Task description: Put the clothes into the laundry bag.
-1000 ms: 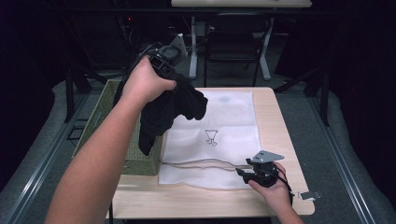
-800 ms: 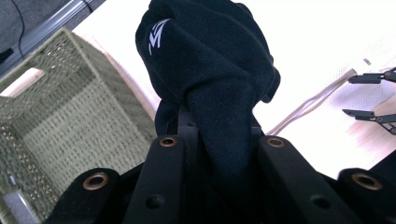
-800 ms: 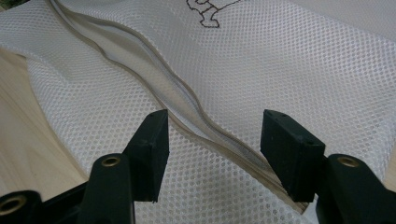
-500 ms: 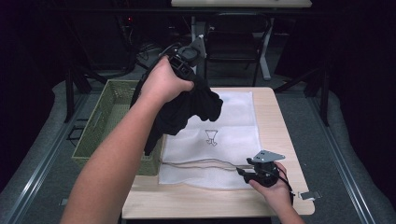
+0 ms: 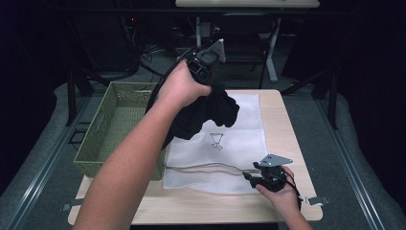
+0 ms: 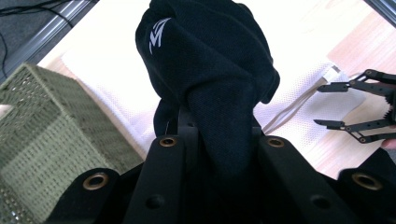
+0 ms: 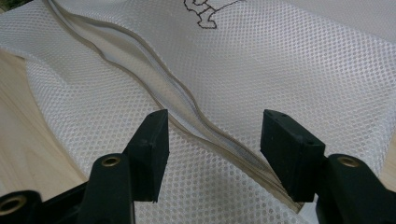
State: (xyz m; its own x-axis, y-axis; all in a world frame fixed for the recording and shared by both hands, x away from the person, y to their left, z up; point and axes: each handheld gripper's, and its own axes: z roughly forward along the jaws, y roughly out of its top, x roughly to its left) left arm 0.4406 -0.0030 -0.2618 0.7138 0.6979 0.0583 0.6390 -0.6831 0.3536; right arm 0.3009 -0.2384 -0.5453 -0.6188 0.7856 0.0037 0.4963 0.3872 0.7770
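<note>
One second has carried our left gripper, jaws clamped on the black garment, from the green basket to above the mesh bag; our right gripper waits open at its zipper, ready for loading

Green woven basket on wooden table, at left edge. Desk legs and cables on floor beyond.

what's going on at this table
A person works with a gripper in each hand. The left gripper is shut on a black garment, holding it up above a white mesh laundry bag on the table, beside a green basket. The right gripper is open at the bag's zipper.
</note>
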